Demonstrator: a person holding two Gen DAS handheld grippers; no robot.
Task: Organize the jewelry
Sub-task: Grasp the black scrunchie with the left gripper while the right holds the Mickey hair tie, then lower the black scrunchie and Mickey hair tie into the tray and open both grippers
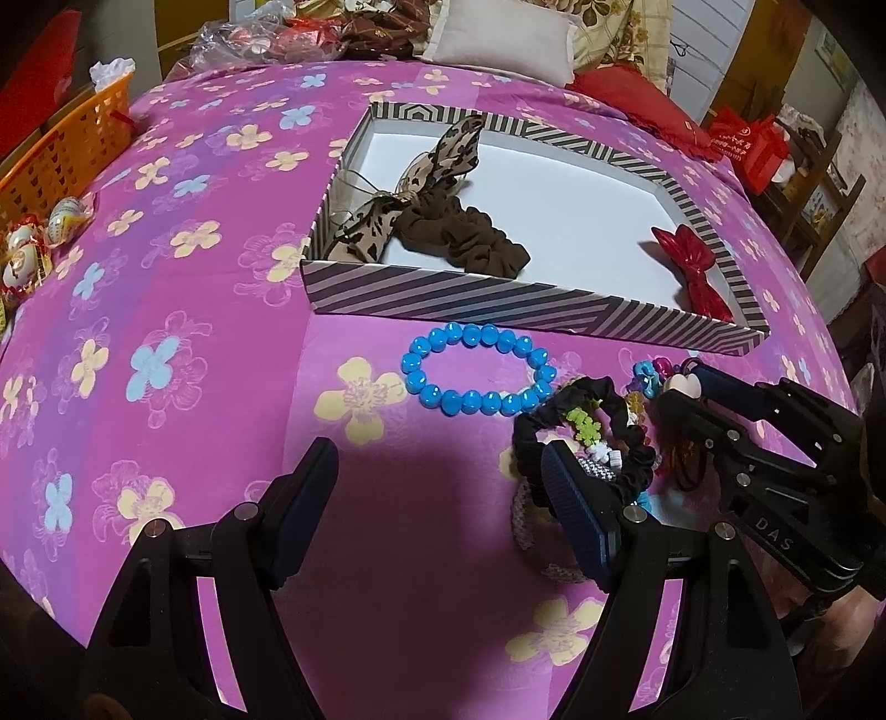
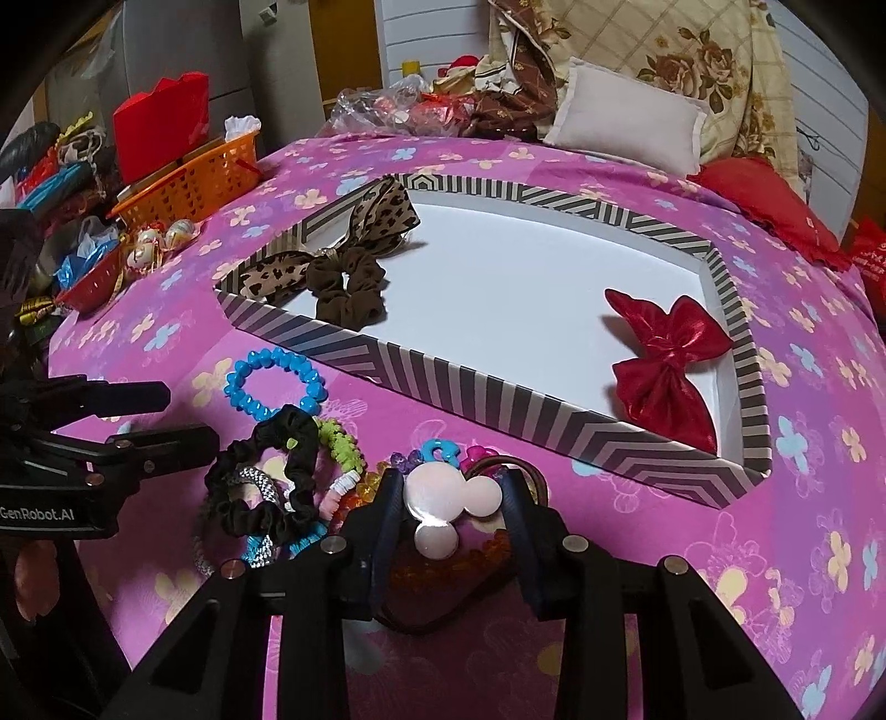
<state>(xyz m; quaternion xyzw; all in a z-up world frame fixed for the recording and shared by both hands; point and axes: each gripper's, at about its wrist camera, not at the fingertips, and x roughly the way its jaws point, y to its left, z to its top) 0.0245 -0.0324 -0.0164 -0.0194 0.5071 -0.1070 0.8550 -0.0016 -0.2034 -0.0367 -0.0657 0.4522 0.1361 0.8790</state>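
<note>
A striped box (image 1: pixel 498 302) (image 2: pixel 498 399) lies on the pink flowered bedspread. In it are a brown leopard-bow scrunchie (image 1: pixel 443 232) (image 2: pixel 346 279) and a red bow (image 1: pixel 692 266) (image 2: pixel 664 360). In front of it lies a blue bead bracelet (image 1: pixel 476 368) (image 2: pixel 277 382) and a pile with a black scrunchie (image 1: pixel 587 443) (image 2: pixel 277 476). My left gripper (image 1: pixel 440 498) is open just left of the pile. My right gripper (image 2: pixel 451 498) (image 1: pixel 686 387) is closed on a white mouse-shaped hair clip (image 2: pixel 448 498) in the pile.
An orange basket (image 1: pixel 66 149) (image 2: pixel 194 177) and wrapped sweets (image 1: pixel 33 243) sit at the left edge of the bed. A white pillow (image 1: pixel 504 39) (image 2: pixel 631 122) and a red cushion (image 2: pixel 775 205) lie behind the box.
</note>
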